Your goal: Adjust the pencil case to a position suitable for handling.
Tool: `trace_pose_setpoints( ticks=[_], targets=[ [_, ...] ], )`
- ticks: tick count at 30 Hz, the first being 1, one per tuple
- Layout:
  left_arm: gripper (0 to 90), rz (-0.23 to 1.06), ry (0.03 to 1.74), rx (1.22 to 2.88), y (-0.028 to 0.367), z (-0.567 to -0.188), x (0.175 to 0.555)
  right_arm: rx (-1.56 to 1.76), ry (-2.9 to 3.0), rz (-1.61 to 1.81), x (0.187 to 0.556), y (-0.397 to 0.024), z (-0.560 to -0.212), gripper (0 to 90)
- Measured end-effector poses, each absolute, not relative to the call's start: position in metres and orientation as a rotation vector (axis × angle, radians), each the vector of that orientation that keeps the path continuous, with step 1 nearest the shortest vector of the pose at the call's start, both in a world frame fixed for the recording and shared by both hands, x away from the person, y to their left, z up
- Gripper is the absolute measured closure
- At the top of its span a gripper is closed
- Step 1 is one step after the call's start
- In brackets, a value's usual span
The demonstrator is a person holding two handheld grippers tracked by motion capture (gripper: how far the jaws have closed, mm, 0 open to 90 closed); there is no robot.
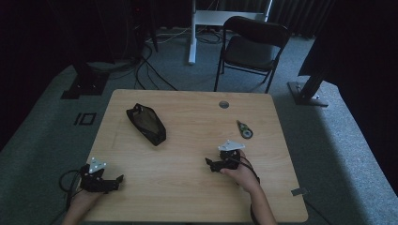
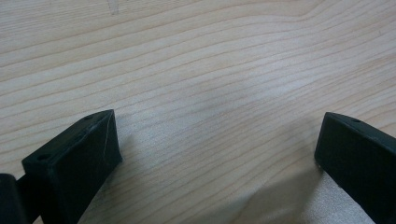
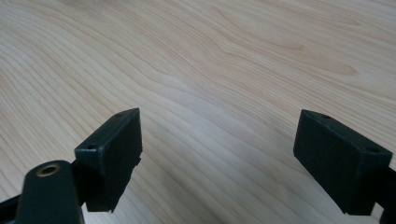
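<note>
A black zip pouch [image 1: 146, 123] lies slantwise on the back left of the wooden table [image 1: 187, 192]. A small green and black tape dispenser [image 1: 244, 129] rests toward the back right. My left gripper [image 1: 117, 181] sits low at the front left corner, held in a hand, its jaws wide apart over bare wood [image 2: 210, 116]. My right gripper [image 1: 209, 163] rests right of centre, below the tape dispenser, pointing left. Its jaws also stand wide apart with just table grain [image 3: 219, 130] between them. Both grippers are open and hold nothing.
A round cable hole [image 1: 224, 104] sits at the table's back edge. A black folding chair [image 1: 251, 49] stands behind the table, near a white desk leg [image 1: 191, 35]. Dark stand bases [image 1: 84, 84] and cables lie on the grey carpet at both sides.
</note>
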State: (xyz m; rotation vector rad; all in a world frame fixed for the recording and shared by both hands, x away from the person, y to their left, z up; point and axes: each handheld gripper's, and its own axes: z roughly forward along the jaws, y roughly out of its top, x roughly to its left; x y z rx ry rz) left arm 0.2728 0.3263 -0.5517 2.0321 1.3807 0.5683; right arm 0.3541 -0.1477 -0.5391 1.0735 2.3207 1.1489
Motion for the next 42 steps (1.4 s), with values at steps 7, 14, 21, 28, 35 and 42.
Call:
trace_pose_setpoints(
  ticks=[7, 14, 21, 28, 35, 42],
  targets=[
    [0.0, 0.569, 1.381, 2.032, 0.326, -0.552, 0.273, 1.042, 2.335, 1.176, 0.36, -0.123, -0.539, 16.2],
    [0.1, 0.569, 1.381, 2.032, 0.326, -0.552, 0.273, 1.026, 2.343, 1.208, 0.365, -0.1, -0.54, 17.6],
    [0.1, 0.568, 1.381, 2.032, 0.326, -0.552, 0.273, 0.998, 2.35, 1.225, 0.369, -0.08, -0.54, 19.6],
    [0.0, 0.568, 1.382, 2.034, 0.326, -0.552, 0.273, 0.986, 2.349, 1.266, 0.374, -0.061, -0.537, 20.7],
    [0.1, 0.568, 1.382, 2.034, 0.326, -0.552, 0.273, 0.957, 2.354, 1.288, 0.378, -0.04, -0.534, 23.5],
    [0.1, 0.568, 1.382, 2.034, 0.326, -0.552, 0.273, 0.935, 2.352, 1.308, 0.384, -0.02, -0.532, 26.2]
  ],
)
